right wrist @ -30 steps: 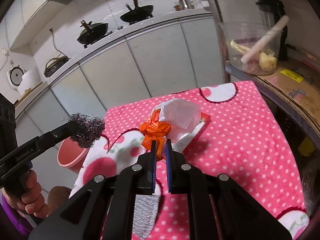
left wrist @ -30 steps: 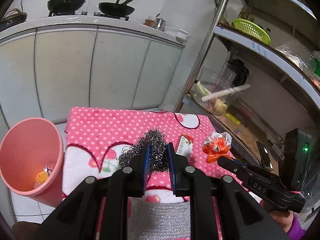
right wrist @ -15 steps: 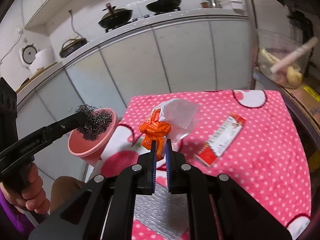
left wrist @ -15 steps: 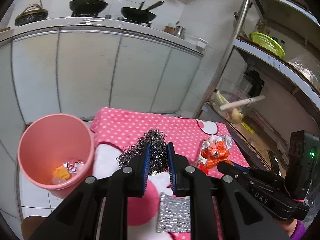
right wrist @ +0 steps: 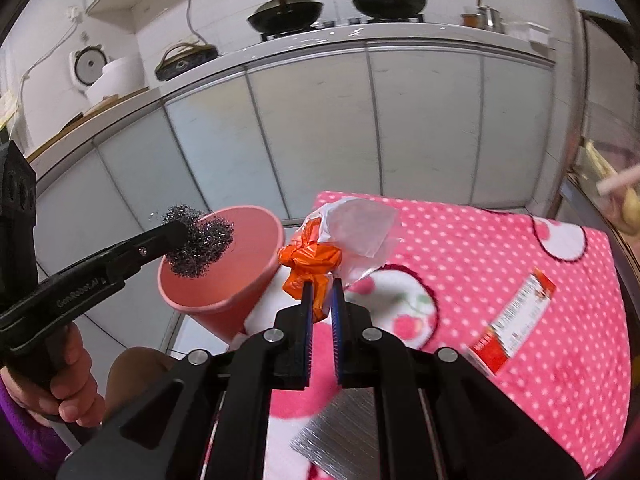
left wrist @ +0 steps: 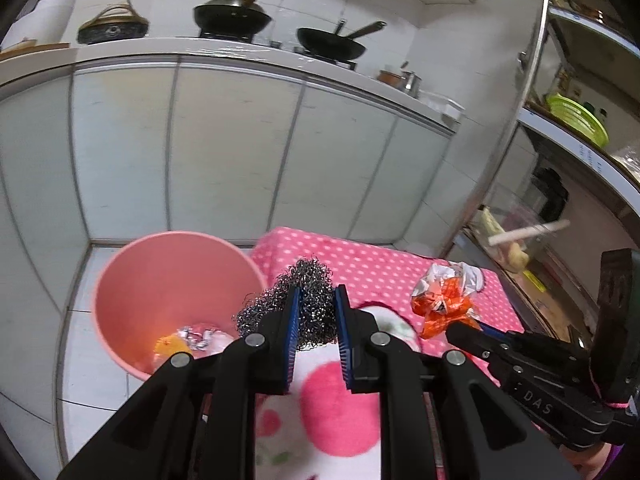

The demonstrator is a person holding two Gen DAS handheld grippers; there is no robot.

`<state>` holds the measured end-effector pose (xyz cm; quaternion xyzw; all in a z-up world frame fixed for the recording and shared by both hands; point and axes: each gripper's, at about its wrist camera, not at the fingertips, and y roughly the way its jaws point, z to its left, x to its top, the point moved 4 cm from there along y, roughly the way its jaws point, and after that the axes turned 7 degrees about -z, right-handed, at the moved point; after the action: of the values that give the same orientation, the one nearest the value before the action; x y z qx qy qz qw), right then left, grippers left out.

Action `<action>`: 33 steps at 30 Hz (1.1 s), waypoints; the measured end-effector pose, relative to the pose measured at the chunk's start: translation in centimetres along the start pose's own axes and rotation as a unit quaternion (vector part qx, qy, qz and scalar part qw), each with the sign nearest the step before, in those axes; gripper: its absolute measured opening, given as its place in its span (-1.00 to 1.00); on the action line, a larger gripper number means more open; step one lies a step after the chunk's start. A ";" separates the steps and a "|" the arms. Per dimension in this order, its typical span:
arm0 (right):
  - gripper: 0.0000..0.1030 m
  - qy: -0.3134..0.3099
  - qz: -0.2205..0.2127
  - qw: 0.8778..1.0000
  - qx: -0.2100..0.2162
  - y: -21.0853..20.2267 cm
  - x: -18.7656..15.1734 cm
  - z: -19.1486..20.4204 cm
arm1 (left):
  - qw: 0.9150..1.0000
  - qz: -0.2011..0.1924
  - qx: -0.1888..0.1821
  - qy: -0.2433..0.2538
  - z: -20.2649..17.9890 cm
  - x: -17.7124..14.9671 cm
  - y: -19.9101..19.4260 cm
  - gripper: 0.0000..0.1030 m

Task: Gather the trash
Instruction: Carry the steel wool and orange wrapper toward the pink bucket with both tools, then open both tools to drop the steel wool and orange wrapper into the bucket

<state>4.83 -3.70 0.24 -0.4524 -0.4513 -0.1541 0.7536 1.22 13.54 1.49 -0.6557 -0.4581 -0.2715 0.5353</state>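
- Two grippers, both loaded up. The left gripper (left wrist: pixel 315 302) has its fingers clamped on a steel wool scrubber (left wrist: pixel 306 298), which in the right wrist view hangs just over the rim of the pink bin (right wrist: pixel 224 276).
- Right gripper (right wrist: pixel 320 294) fingers are pinched on an orange and clear wrapper (right wrist: pixel 316 260), above the pink dotted counter (right wrist: pixel 480 264) edge.
- Bin already has some scraps at the bottom, foil and something yellow I think, kinda blurry.
- Red packet (right wrist: pixel 516 320) lies on the counter.

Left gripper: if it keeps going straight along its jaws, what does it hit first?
Probably the pink bin: the left gripper, shut on the steel wool, seems aimed near its rim, though depth is unclear.
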 end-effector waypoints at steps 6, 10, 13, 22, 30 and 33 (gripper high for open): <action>-0.83 -0.020 0.010 1.000 0.015 2.1 0.6 2.5 | 1.000 -0.007 0.023 -0.011 2.7 0.3 0.0 -0.68; -0.83 -0.035 0.015 0.999 0.026 3.5 1.2 4.3 | 0.999 -0.011 0.038 -0.013 4.2 0.4 -0.1 -0.68; -0.83 -0.045 0.019 0.998 0.034 4.5 1.5 5.6 | 0.999 -0.011 0.049 -0.017 5.3 0.3 0.0 -0.68; -0.83 -0.070 0.039 0.995 0.052 7.8 1.5 9.0 | 0.996 -0.004 0.088 -0.030 8.8 -0.1 0.8 -0.68; -0.83 -0.077 0.078 0.992 0.061 12.3 0.7 10.3 | 0.992 0.022 0.110 -0.049 12.3 -1.0 3.5 -0.67; -0.83 -0.079 0.093 0.991 0.060 13.9 0.3 10.4 | 0.992 0.036 0.107 -0.062 13.5 -1.4 4.6 -0.67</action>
<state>8.26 12.45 -5.14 -0.4566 -0.4739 -0.0199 0.7527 2.86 25.85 -5.56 -0.6265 -0.4927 -0.1600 0.5824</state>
